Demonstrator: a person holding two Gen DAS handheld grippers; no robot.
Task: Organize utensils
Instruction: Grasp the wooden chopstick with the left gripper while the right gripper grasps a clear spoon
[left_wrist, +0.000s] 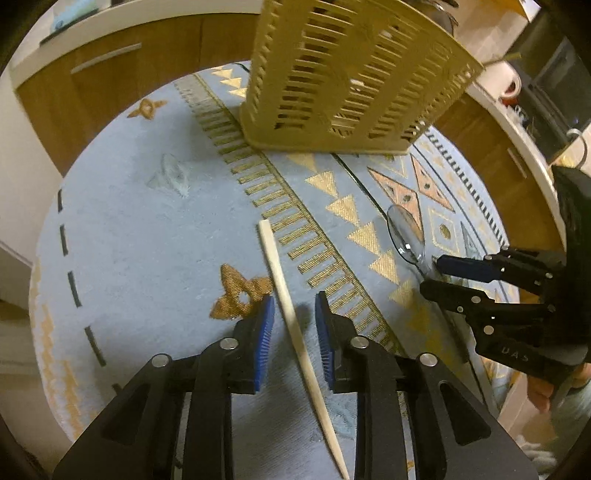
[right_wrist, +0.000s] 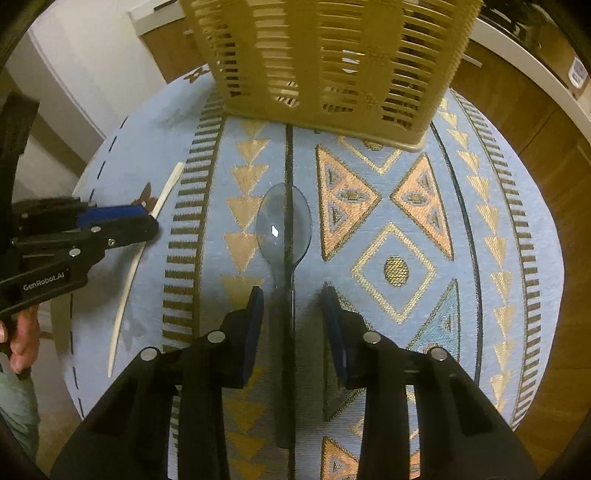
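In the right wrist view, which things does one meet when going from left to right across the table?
Other hand's black claw → slim cream-white stick → clear plastic spoon → the right claw's right-hand finger. The beige slotted basket stands farther back.

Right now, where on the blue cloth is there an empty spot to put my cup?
Free: the plain blue stretch left of the white stick, and the patterned patch right of the clear spoon, below the basket. Crowded: around the stick and spoon, where the left gripper and right gripper straddle them.

A round table under a blue patterned cloth (right_wrist: 461, 206) is carrying a slatted basket (right_wrist: 328, 62), a clear spoon (right_wrist: 282, 225) and a pale stick (left_wrist: 291, 314).
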